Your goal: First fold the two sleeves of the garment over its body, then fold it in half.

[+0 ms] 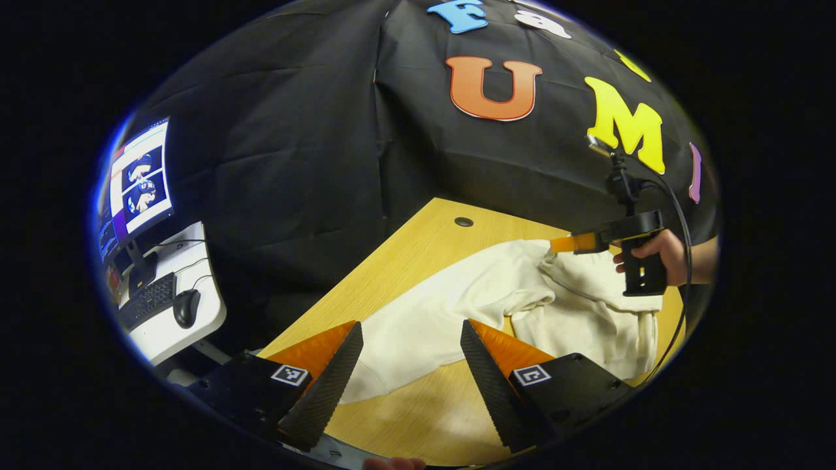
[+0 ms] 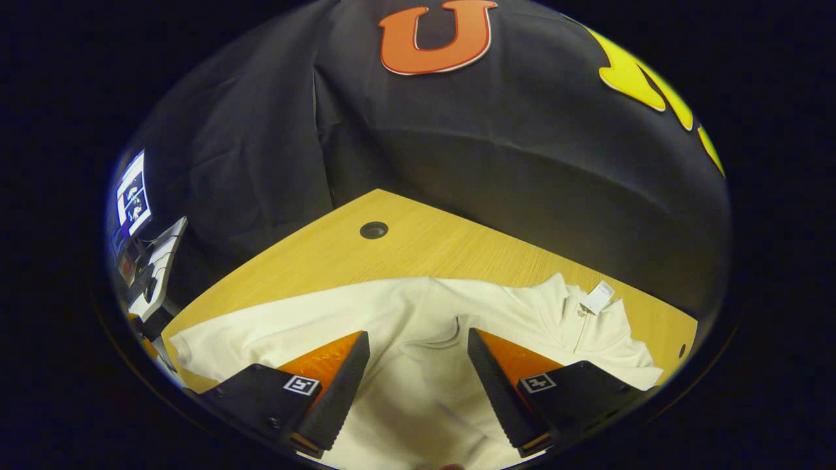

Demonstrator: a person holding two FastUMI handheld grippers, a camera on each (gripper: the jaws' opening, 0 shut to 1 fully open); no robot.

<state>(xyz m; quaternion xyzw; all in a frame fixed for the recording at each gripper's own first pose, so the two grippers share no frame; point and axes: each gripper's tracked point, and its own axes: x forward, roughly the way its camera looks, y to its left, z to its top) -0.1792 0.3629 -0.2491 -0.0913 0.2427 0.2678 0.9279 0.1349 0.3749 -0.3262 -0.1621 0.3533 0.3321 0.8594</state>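
Observation:
A cream-white garment (image 1: 457, 307) lies spread on the wooden table (image 1: 418, 254), one sleeve (image 1: 398, 339) reaching toward my left gripper. My left gripper (image 1: 411, 385) hovers open above that sleeve's end and the bare wood, nothing between its fingers. Farther right, a hand (image 1: 663, 251) holds my right gripper (image 1: 563, 244) over the rumpled far part of the garment. In the right gripper view, my right gripper (image 2: 418, 391) stands open just above the garment (image 2: 418, 307). A white tag (image 2: 597, 297) shows near the collar, and a sleeve (image 2: 222, 339) stretches off to the left.
A cable hole (image 1: 464, 222) sits in the table near the back edge, under the black cloth wall. Left of the table stands a white side desk (image 1: 196, 326) with a monitor (image 1: 137, 176), keyboard (image 1: 147, 301) and mouse (image 1: 186, 307). A black cable (image 1: 682, 215) loops from the right gripper.

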